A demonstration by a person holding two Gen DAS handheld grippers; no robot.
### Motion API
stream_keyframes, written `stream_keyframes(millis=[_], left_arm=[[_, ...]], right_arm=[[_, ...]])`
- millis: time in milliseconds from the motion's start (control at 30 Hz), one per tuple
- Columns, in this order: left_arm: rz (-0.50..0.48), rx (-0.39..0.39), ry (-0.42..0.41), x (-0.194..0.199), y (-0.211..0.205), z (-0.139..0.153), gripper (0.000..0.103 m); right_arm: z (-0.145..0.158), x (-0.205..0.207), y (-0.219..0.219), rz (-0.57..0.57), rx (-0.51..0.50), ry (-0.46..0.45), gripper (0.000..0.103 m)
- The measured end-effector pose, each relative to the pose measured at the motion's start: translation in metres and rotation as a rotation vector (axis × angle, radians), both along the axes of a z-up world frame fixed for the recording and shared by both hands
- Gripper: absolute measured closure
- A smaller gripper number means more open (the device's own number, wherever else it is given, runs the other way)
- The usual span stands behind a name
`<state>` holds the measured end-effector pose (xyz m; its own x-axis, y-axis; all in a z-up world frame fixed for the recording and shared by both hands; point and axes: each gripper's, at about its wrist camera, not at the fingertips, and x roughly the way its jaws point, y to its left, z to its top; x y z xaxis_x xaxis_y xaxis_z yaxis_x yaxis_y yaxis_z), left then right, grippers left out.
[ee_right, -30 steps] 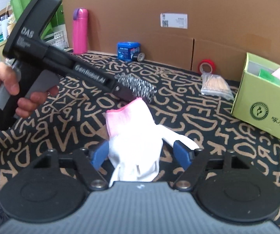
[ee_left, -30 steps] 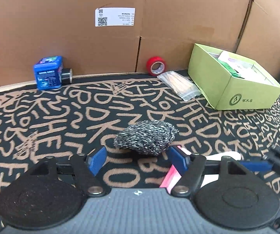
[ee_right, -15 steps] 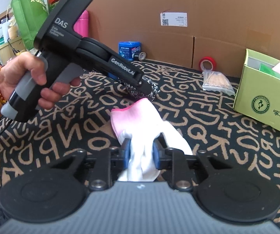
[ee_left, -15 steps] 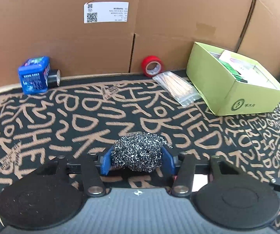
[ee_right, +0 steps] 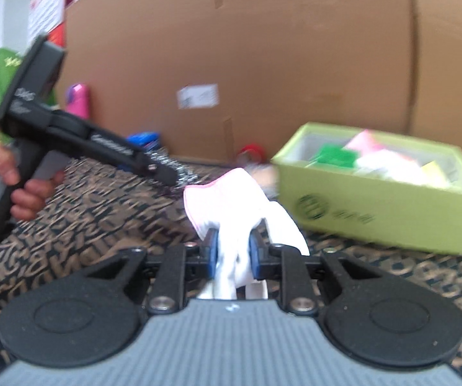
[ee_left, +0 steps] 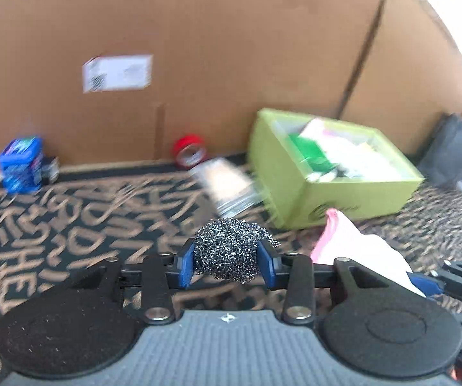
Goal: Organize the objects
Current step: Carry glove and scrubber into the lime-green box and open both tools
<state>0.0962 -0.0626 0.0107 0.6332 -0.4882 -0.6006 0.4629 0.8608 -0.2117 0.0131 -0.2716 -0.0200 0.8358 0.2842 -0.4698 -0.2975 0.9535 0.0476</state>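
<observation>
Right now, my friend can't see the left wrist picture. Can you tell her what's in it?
The left gripper squeezes a shiny steel scrubber between its blue pads. Behind it, a green box full of things sits on a black cloth with tan letters. A white and pink glove hangs at the right.

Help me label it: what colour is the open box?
Lime green box, clearest in the right wrist view.
</observation>
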Motion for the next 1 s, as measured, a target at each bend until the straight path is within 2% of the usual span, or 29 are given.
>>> stream_keyframes(millis=[200, 333, 467, 667, 733, 767, 800, 833, 867, 900, 1000], left_arm=[[-0.063, -0.047, -0.065, 0.007, -0.052, 0.031, 0.06], [-0.076, -0.085, -0.085, 0.021, -0.089, 0.044, 0.06], [-0.068, -0.087, -0.109, 0.039, -0.123, 0.046, 0.06], [-0.045, -0.072, -0.119, 0.07, -0.154, 0.035, 0.058], [-0.044, -0.074, -0.113, 0.079, -0.159, 0.027, 0.055], [-0.041, -0.075, -0.111, 0.082, -0.16, 0.022, 0.05], [-0.045, -0.077, -0.103, 0.084, -0.16, 0.018, 0.045], [-0.054, -0.078, -0.091, 0.086, -0.159, 0.014, 0.033], [-0.053, -0.077, -0.089, 0.086, -0.157, 0.011, 0.024], [-0.043, -0.074, -0.097, 0.085, -0.155, 0.009, 0.023], [-0.022, -0.052, -0.117, 0.081, -0.15, 0.007, 0.021]], right_arm=[[0.031, 0.016, -0.056, -0.169, -0.017, -0.103, 0.083], [0.041, 0.044, -0.093, -0.285, -0.029, -0.138, 0.083], [0.043, 0.084, -0.123, -0.367, -0.051, -0.142, 0.083], [0.027, 0.133, -0.144, -0.384, -0.1, -0.124, 0.083], [0.017, 0.145, -0.148, -0.382, -0.122, -0.09, 0.079], [0.01, 0.147, -0.149, -0.375, -0.126, -0.068, 0.076], [0.006, 0.148, -0.15, -0.372, -0.128, -0.048, 0.064], [0.003, 0.145, -0.15, -0.377, -0.13, -0.04, 0.053], [0.002, 0.138, -0.15, -0.385, -0.131, -0.056, 0.049], [0.002, 0.131, -0.15, -0.388, -0.128, -0.075, 0.044], [0.006, 0.107, -0.152, -0.4, -0.109, -0.128, 0.044]])
